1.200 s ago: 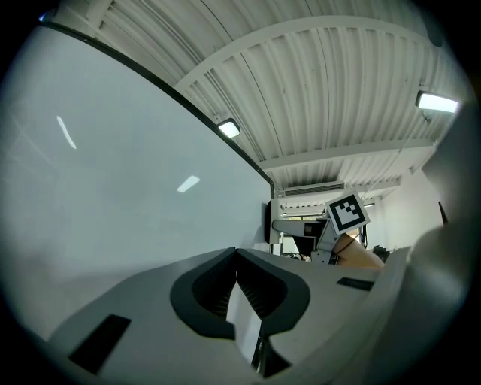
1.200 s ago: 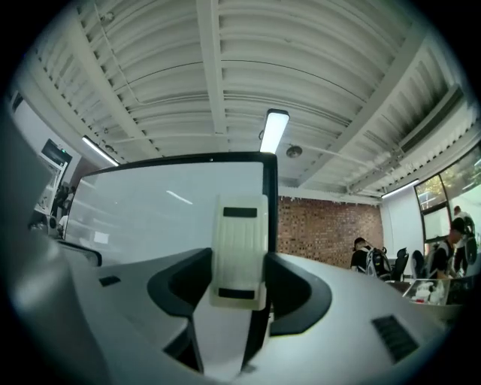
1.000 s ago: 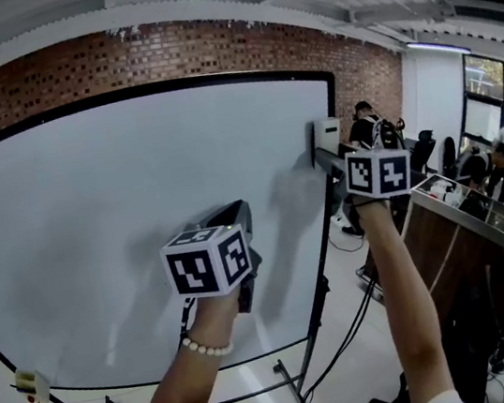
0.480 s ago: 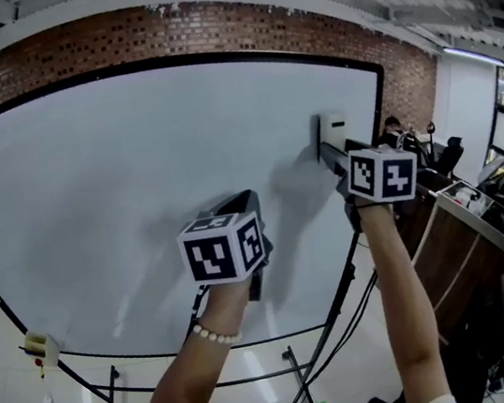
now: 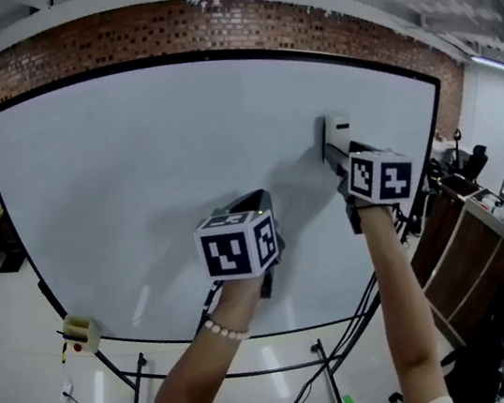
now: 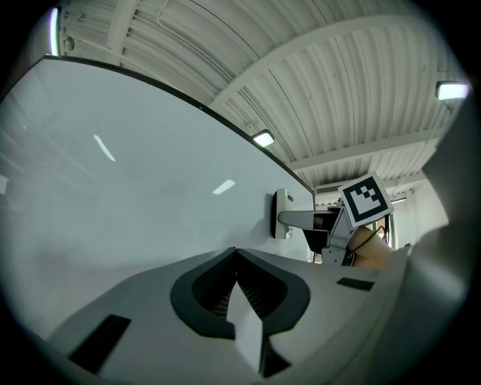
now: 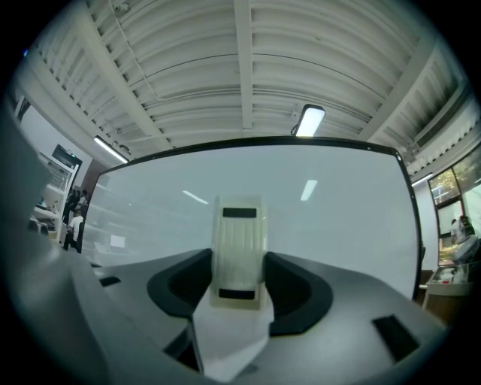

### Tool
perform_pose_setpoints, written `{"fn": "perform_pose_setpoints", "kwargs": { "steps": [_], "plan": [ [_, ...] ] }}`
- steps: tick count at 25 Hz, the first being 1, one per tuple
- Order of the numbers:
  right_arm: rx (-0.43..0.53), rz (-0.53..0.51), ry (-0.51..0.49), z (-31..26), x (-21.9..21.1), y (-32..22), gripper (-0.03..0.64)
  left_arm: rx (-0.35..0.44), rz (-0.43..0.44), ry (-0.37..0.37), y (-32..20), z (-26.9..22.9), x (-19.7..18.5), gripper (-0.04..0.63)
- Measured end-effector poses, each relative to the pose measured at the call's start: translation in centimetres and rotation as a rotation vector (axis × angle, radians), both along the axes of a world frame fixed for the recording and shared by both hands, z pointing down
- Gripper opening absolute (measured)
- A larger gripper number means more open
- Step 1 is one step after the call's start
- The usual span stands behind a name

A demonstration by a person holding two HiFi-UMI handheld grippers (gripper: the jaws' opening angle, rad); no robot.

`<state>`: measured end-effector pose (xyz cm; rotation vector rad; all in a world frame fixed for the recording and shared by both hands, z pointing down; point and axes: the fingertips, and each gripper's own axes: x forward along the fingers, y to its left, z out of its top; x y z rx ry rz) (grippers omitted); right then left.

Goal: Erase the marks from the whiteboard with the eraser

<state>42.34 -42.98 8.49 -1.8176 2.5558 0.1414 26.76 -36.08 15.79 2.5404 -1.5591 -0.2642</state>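
A large whiteboard (image 5: 133, 167) on a wheeled stand fills the head view; I see no marks on it. My right gripper (image 5: 331, 149) is shut on a white eraser (image 5: 336, 127), whose face lies against the board's right part. In the right gripper view the eraser (image 7: 239, 252) stands upright between the jaws of the right gripper (image 7: 239, 289). My left gripper (image 5: 255, 207) hovers close to the board's lower middle, shut and holding nothing. The left gripper view shows its closed jaws (image 6: 237, 282), the whiteboard (image 6: 113, 195), and the eraser (image 6: 282, 214) on the board to the right.
A brick wall (image 5: 113, 42) rises behind the board. Dark wooden desks (image 5: 470, 228) stand at the right. A small yellow box (image 5: 80, 332) hangs at the board's lower left corner. The stand's legs and cables (image 5: 327, 374) lie on the floor below.
The head view has swung left, so more of the board's left side shows. Both grippers keep about the same places against the board, with the eraser still pressed to it.
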Motion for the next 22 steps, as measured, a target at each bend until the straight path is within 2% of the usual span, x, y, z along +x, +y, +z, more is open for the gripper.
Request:
{"fn": "perform_pose_setpoints", "kwargs": {
  "steps": [10, 16, 22],
  "plan": [
    [-0.037, -0.005, -0.010, 1.2, -17.0, 2.4, 0.249, -0.026, -0.030, -0.012, 4.5, 1.6, -16.1, -0.012],
    [-0.044, 0.018, -0.026, 2.2, -25.1, 3.4, 0.249, -0.033, -0.053, -0.010, 6.9, 2.6, -24.7, -0.012],
    [-0.035, 0.024, -0.067, 2.0, -30.2, 4.2, 0.249, -0.049, -0.073, 0.012, 6.4, 3.1, -29.5, -0.012]
  ]
}}
